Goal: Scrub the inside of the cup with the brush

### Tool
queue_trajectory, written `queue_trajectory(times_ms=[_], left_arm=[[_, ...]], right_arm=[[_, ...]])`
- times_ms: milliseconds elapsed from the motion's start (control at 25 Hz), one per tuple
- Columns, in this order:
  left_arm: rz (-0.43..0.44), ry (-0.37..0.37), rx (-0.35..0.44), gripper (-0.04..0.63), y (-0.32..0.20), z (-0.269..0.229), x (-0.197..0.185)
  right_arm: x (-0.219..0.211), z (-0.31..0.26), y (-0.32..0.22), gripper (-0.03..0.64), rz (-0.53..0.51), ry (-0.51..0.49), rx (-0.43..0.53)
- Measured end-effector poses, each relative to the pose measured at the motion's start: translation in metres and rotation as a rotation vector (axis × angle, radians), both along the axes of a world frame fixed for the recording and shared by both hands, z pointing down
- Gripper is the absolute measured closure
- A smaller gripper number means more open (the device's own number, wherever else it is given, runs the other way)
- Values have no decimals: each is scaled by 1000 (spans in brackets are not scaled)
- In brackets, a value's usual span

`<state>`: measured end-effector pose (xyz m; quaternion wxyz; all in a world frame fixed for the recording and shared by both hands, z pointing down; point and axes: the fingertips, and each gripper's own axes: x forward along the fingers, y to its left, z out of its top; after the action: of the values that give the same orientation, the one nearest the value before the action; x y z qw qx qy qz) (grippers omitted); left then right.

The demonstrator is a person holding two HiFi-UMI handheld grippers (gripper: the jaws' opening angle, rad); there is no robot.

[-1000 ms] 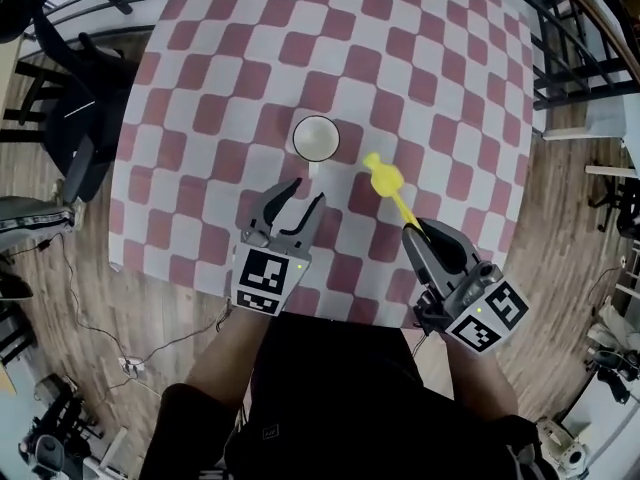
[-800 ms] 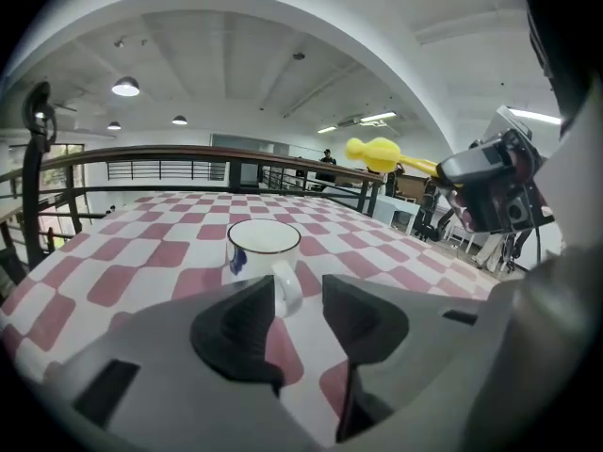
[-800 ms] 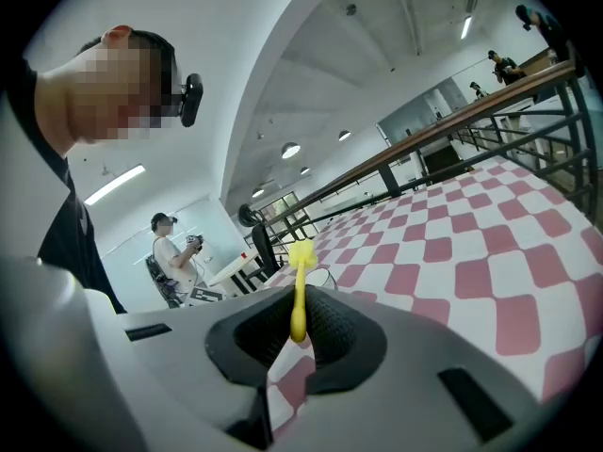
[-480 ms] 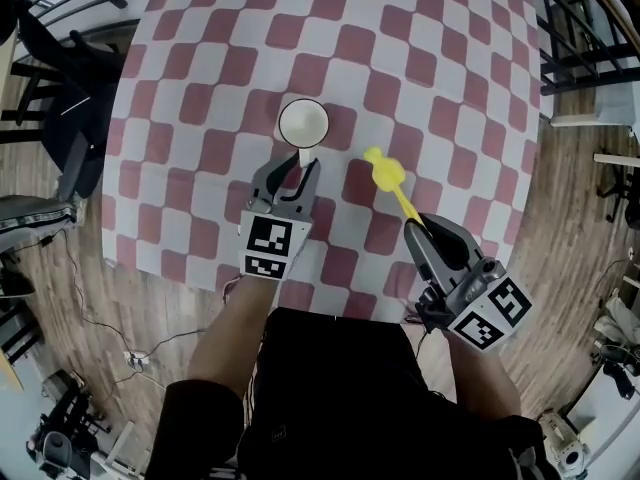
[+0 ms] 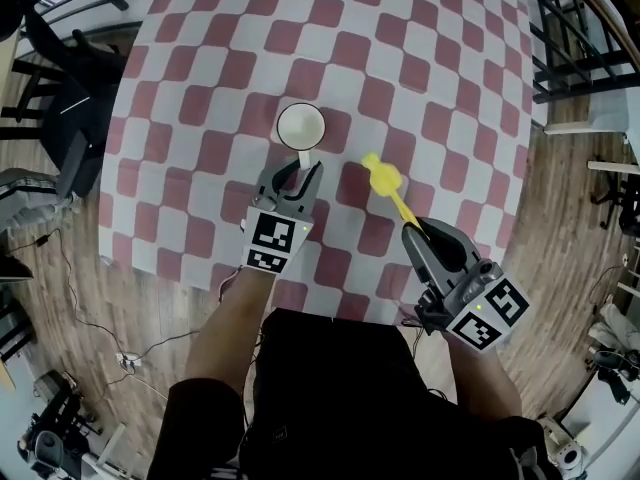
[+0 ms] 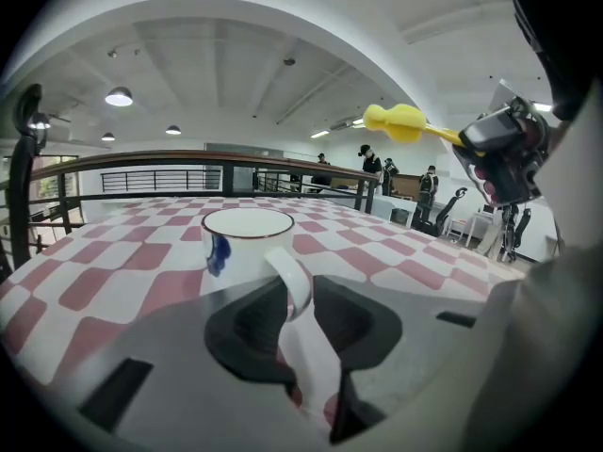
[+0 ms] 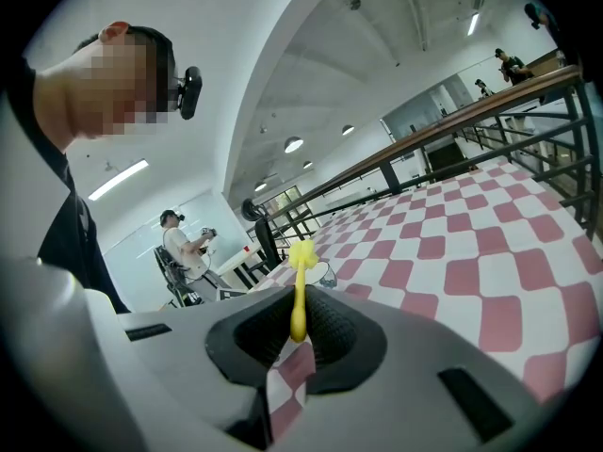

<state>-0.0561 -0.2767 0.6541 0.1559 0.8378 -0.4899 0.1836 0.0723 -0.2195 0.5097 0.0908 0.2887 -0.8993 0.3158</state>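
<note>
White with a thin dark rim, the cup (image 5: 301, 126) is standing upright on the red-and-white checked tabletop (image 5: 420, 58), its handle (image 6: 294, 281) pointing back toward the person. A second ago the left tool (image 5: 301, 171) was hanging wide open, short of the cup. Now it is sitting lower and further forward, with its jaws reaching either side of the handle. Those jaws have just been closing and are standing roughly half open, the pads just beside the handle on both sides but not visibly squeezing it. The right tool (image 5: 413, 226) is hovering in much the same place as before, to the right of the cup and well apart from it. Its jaws are clamping the thin stem of the yellow brush (image 5: 383, 176), whose knobbly head is pointing up and away over the cloth. In the left gripper view the cup is showing a blue mark (image 6: 217, 252) on its side, left of the handle. From above, its inside is looking plain white. The handle is a smooth white loop, seen almost edge-on between the dark pads.
</note>
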Motion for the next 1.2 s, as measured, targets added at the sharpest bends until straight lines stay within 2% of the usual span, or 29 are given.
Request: queue_trajectory(times_ms=[200,440,560,760,920,1120,1200], left_arm=[[59,-14,12,535,-3,2,5],[195,66,15,554,13,-17,23],[237,82,9,558,28,-34,29],[344,62,46,558,65,-91,36],[440,78,107,558,91,-149,44],[560,62,222,558,108,-218,46],[599,56,241,558,115,-238,47]], right_arm=[[-4,1,1,574,-8,6,0],[-11,-14,0,574,-7,7,26],[-10,-28,-2,574,3,9,49],[-4,-61,0,574,15,20,110],[-1,-87,11,574,-11,50,161],[3,-126,30,574,-104,70,201],[4,-144,39,574,-162,85,222]])
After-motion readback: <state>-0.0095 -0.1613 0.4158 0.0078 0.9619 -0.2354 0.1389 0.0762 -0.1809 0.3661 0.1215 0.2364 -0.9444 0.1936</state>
